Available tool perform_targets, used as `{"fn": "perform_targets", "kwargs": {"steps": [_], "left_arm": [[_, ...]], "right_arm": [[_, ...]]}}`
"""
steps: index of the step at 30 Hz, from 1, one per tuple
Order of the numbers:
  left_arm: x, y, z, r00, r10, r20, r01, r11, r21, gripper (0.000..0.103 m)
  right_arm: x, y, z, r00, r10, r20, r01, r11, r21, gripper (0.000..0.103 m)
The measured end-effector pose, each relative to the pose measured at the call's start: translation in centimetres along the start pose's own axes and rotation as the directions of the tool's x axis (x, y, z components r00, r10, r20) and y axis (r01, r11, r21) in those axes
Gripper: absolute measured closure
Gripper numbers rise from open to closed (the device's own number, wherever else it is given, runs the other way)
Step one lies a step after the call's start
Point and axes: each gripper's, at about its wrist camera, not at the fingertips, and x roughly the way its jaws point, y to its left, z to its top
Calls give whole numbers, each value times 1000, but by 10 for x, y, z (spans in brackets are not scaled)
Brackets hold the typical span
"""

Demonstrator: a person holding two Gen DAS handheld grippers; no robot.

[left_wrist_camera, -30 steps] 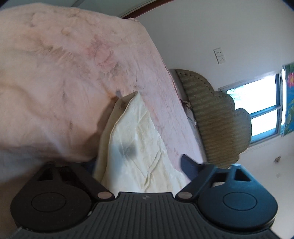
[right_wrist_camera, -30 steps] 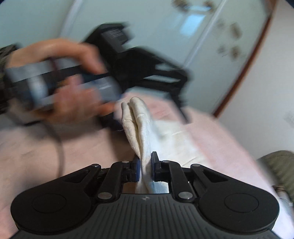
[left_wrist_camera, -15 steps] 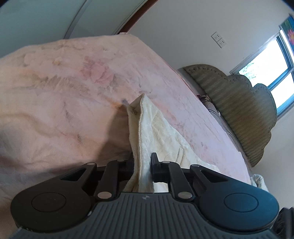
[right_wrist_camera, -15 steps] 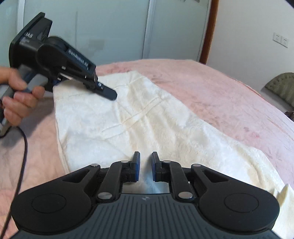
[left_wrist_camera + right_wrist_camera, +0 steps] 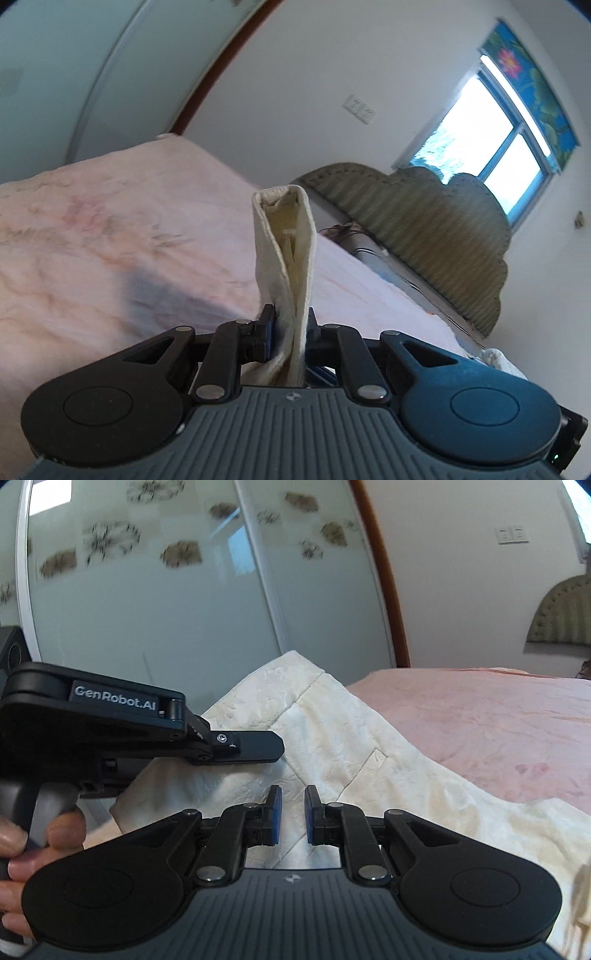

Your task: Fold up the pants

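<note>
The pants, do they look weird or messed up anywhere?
Nothing is torn or spilled. The cream pants just aren't flat: the left gripper pinches the waistband, lifting that end off the pink bed. The right gripper holds nothing.

bed [image 5: 498,720] with a wrinkled pink blanket [image 5: 110,240] over it, filling right wrist view from 1 to 4 o'clock. cream pants [image 5: 369,738] lie spread on the blanket, running from 11 o'clock down to 4 o'clock, upper end raised off it.
</note>
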Motion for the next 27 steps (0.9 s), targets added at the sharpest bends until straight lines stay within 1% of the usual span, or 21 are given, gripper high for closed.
{"fn": "perform_targets", "kwargs": {"steps": [3, 5, 9, 13, 16, 19, 23, 27], "left_arm": [[2, -38, -7, 998, -54, 13, 53, 997, 49, 87], [6, -62, -13, 995, -96, 10, 95, 993, 74, 86], [26, -113, -28, 985, -172, -25, 174, 975, 135, 83], [61, -161, -52, 969, -231, -84, 243, 952, 187, 82], [90, -190, -78, 955, -258, -145, 285, 934, 216, 81], [119, -216, -105, 937, -280, -207, 326, 914, 240, 79], [149, -241, -141, 928, -269, -258, 339, 898, 281, 78], [173, -253, -166, 920, -257, -296, 343, 893, 292, 78]], "right_arm": [[-32, -13, 4, 998, -10, 57, 6, 998, 62, 90], [-53, -25, 4, 994, -31, 103, 22, 996, 86, 90], [-82, -59, 4, 979, -99, 176, 78, 989, 123, 90], [-126, -93, 1, 959, -171, 225, 130, 974, 185, 90], [-151, -118, -8, 945, -230, 233, 173, 955, 242, 90], [-172, -141, -18, 928, -299, 221, 228, 927, 297, 90], [-190, -171, -29, 912, -364, 189, 271, 882, 386, 90], [-198, -196, -42, 903, -397, 166, 283, 839, 465, 90]]}}
